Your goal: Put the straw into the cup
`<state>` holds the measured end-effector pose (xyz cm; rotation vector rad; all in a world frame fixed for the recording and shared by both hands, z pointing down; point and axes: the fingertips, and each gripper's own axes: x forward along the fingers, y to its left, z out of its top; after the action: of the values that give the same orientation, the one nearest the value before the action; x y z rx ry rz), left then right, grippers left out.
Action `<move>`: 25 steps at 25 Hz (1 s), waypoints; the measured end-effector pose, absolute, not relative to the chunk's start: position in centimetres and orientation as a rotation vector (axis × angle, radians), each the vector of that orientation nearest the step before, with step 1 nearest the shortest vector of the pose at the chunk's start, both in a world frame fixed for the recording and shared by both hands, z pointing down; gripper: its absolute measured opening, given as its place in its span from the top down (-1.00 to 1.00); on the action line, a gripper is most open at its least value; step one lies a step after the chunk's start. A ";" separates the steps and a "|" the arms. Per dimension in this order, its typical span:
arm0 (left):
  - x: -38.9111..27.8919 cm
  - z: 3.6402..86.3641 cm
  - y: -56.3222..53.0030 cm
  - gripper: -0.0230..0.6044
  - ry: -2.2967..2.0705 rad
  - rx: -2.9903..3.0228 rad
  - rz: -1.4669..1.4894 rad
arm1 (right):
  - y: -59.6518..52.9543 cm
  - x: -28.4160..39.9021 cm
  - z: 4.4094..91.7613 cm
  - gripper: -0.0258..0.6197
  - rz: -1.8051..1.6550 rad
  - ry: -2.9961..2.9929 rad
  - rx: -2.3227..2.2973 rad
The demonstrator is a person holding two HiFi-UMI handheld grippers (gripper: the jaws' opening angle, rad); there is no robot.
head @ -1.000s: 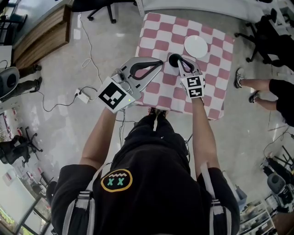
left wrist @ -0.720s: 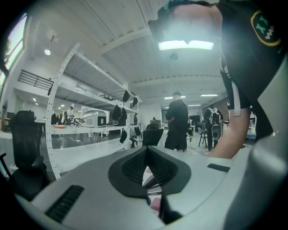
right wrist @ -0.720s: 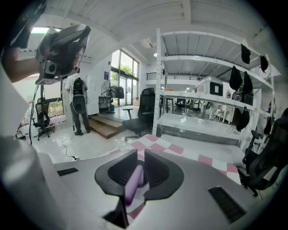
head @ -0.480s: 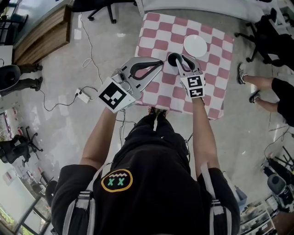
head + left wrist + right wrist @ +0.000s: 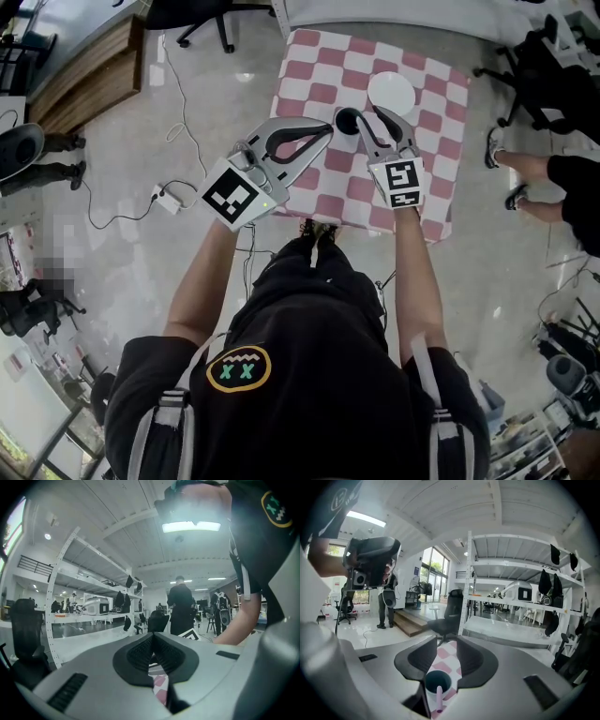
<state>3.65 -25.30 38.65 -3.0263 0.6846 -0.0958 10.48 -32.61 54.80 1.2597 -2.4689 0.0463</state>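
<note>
A white cup (image 5: pixel 438 682) with a dark inside stands on the pink-checked table (image 5: pixel 309 75). A pink straw (image 5: pixel 439 699) stands in it, leaning toward me. My right gripper (image 5: pixel 446 644) hangs above and just behind the cup; its jaws are opening, and nothing is between the pads. In the head view the cup (image 5: pixel 347 119) sits just left of the right gripper (image 5: pixel 375 116). The left gripper (image 5: pixel 323 131) is held level at the table's left edge, beside the cup. Its jaws (image 5: pixel 152 638) are shut on nothing.
A white round plate (image 5: pixel 392 92) lies on the table behind the right gripper. A person's feet (image 5: pixel 497 164) and office chairs are at the right of the table. A power strip (image 5: pixel 169 195) with cables lies on the floor at the left, near a wooden platform (image 5: pixel 84 70).
The right gripper's jaws have spread wide and it has lifted up off the cup, letting go of the straw. The left gripper has stayed put.
</note>
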 end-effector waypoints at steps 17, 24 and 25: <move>4.5 36.3 -23.1 0.87 0.671 -2.989 -0.069 | -25.5 10.3 40.0 0.46 -0.281 -2.690 1.298; 4.0 35.7 -21.9 0.87 0.687 -2.986 -0.061 | -22.3 10.7 37.4 0.57 -0.281 -2.712 1.334; 3.9 35.5 -21.7 0.87 0.689 -2.987 -0.056 | -22.0 10.7 37.2 0.58 -0.283 -2.711 1.337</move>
<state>3.91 -21.68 35.53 -2.9867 0.6892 -0.0560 10.72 -22.01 37.24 1.3375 -2.7108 -0.2833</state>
